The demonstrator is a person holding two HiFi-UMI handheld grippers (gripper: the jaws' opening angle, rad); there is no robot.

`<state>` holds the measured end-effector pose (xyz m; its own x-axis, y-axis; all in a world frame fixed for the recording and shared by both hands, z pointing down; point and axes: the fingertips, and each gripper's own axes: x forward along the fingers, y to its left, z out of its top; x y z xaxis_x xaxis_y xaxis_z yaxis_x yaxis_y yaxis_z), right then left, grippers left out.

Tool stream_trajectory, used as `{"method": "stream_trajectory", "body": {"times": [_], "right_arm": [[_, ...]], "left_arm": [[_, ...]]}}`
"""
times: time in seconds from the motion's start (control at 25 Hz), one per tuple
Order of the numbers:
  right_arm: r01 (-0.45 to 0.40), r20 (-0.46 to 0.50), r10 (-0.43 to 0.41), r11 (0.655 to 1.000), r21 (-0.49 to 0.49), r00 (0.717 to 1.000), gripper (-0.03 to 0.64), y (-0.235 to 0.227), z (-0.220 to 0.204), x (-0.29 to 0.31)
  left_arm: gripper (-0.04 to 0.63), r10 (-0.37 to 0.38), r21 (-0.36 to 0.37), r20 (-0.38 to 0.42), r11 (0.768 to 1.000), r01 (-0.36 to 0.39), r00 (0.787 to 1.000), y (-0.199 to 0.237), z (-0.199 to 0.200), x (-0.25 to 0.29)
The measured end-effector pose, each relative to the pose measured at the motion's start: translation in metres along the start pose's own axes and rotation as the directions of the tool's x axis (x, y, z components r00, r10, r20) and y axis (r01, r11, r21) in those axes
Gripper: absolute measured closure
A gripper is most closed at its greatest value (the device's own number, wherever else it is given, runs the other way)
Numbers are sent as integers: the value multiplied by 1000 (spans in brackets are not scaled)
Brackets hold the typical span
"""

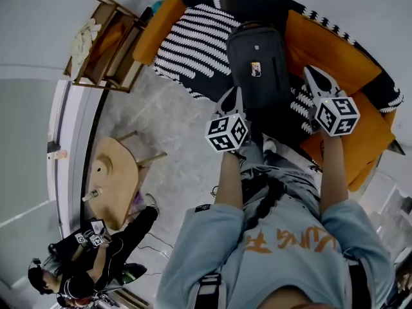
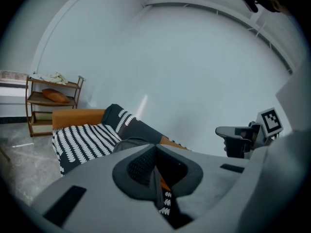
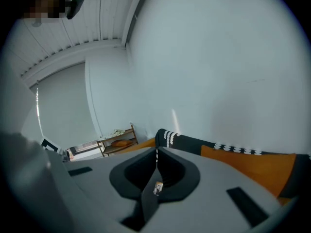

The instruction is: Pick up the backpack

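**A:** Where is the backpack?

**B:** The backpack lies flat on the orange sofa, partly on a black-and-white striped blanket. The left gripper hovers over its near left corner. The right gripper is just beside its right edge. I can't tell whether either one touches it.

**A:** And the fingers?

**B:** Both pairs are pressed together with nothing between them. I'd say they must part before any grasp. The fabric looks soft, so a shallow pinch could slip. It would be better to bite deep on a firm seam or strap at each side and lift evenly. I can't make out a handle.

**A:** What about the room?

**B:** There's a pale grey floor and a plain white wall behind the sofa. A wooden shelf stands off to the left. Another person crouches on the floor, well apart from the sofa.
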<state>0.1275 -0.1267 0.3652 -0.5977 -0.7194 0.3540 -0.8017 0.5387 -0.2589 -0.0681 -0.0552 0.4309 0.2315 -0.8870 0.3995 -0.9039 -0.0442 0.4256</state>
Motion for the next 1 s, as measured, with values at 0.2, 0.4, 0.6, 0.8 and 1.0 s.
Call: {"method": "stream_trajectory", "body": {"times": [0.2, 0.4, 0.6, 0.8, 1.0], "right_arm": [[-13, -63, 17, 997, 71, 998, 588, -12, -34, 41], [5, -155, 23, 983, 182, 988, 588, -25, -80, 68], [42, -236, 5, 980, 193, 972, 588, -41, -114, 88], [78, -296, -15, 976, 204, 955, 586, -57, -138, 112], [66, -349, 30, 963, 260, 937, 422, -63, -160, 145]], "left_arm": [[574, 0, -36, -91, 999, -3, 996, 24, -25, 34], [572, -37, -98, -191, 995, 19, 981, 55, -51, 52], [572, -50, -115, -275, 993, 19, 960, 74, -79, 78], [572, -68, -132, -334, 991, 25, 940, 87, -98, 110], [421, -71, -153, -405, 988, 10, 912, 107, -113, 139]]}}
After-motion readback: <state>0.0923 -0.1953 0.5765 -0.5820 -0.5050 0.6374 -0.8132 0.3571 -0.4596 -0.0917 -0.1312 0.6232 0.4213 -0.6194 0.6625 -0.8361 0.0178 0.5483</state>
